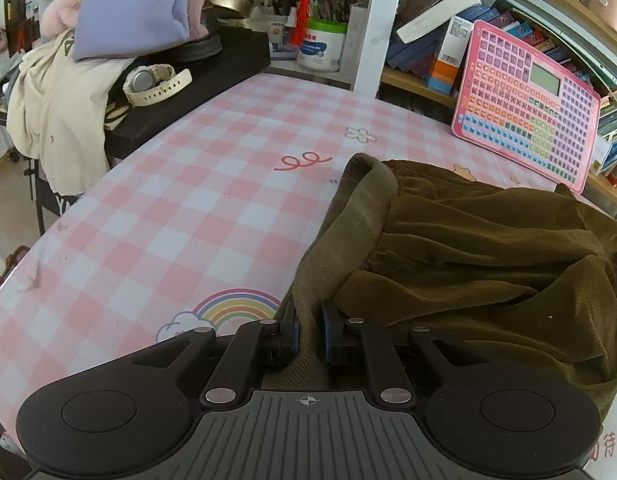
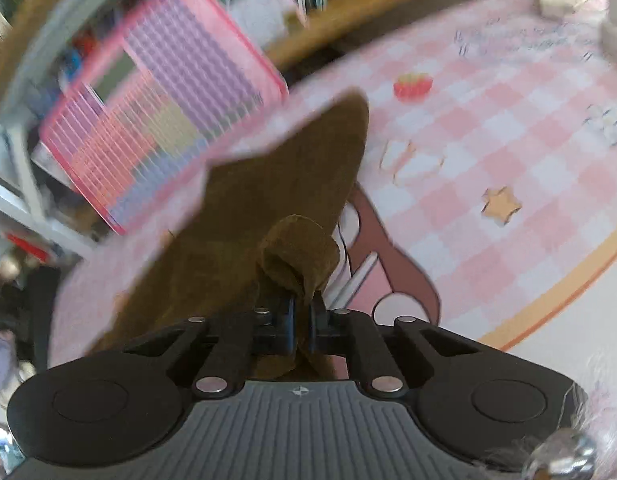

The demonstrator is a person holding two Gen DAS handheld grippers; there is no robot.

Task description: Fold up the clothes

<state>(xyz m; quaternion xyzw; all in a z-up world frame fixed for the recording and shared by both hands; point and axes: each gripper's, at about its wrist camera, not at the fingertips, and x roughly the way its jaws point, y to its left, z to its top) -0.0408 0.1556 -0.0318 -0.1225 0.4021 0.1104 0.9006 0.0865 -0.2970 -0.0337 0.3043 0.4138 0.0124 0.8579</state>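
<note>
A: Left wrist view, status?
B: The left gripper (image 1: 309, 334) is clamped on the near ribbed edge of the olive garment (image 1: 468, 248), which lies bunched on the pink checked tablecloth (image 1: 180, 208), right of centre.

A: Right wrist view?
B: Blurred. The right gripper (image 2: 302, 322) pinches a fold of the olive garment (image 2: 268, 200); a pink keyboard toy (image 2: 156, 112) leans far left.

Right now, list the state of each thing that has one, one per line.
Left gripper: shut on the olive garment's ribbed edge.
Right gripper: shut on a bunched fold of the garment.
Olive garment: crumpled, partly on the table, not yet folded.
Pink keyboard toy: propped against the shelf.
Wristwatch: lying unworn.
</note>
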